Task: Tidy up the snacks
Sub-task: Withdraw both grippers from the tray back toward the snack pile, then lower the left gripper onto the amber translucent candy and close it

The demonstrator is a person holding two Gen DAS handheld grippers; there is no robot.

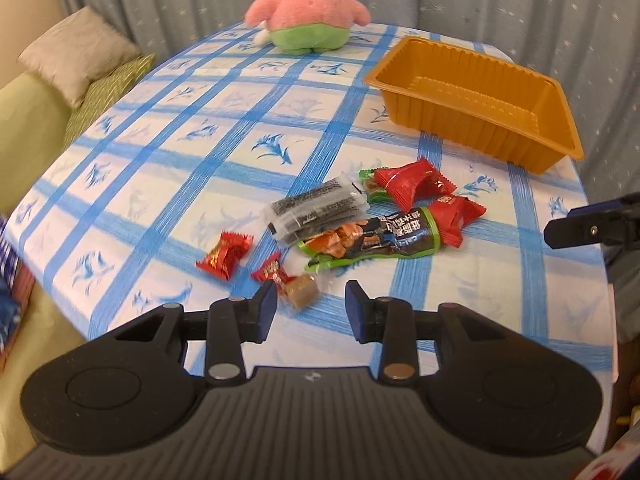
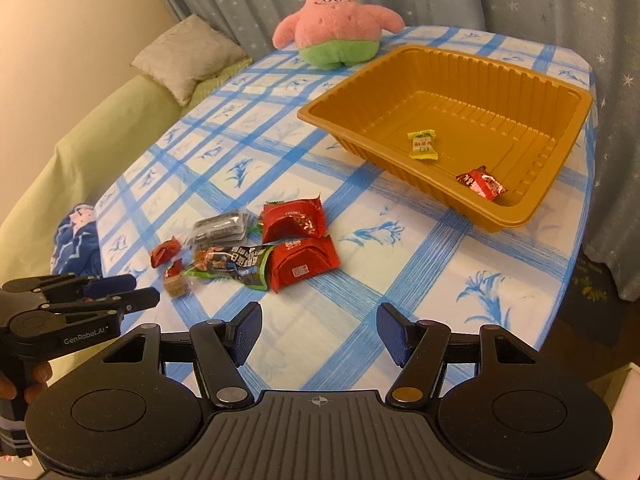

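Observation:
A heap of snacks lies on the blue-checked tablecloth: two red packets (image 2: 292,222) (image 2: 304,266), a dark nut packet (image 1: 372,242), grey-black sachets (image 1: 316,208), a small red candy (image 1: 224,256) and a brown candy (image 1: 298,292) in clear wrap. My left gripper (image 1: 312,304) is open just above the cloth, with the brown candy right by its left fingertip and not gripped. To the right of it, my right gripper (image 2: 320,328) stands open over bare cloth, short of the heap. The orange tray (image 2: 400,168) holds a yellow-green candy (image 2: 422,144) and a red candy (image 2: 482,183).
A pink star plush (image 2: 336,28) sits at the table's far edge behind the tray. A green sofa (image 2: 100,132) with a beige pillow (image 2: 188,56) runs along the left. A blue patterned cloth (image 2: 76,240) lies at the table's left edge. Curtains hang behind.

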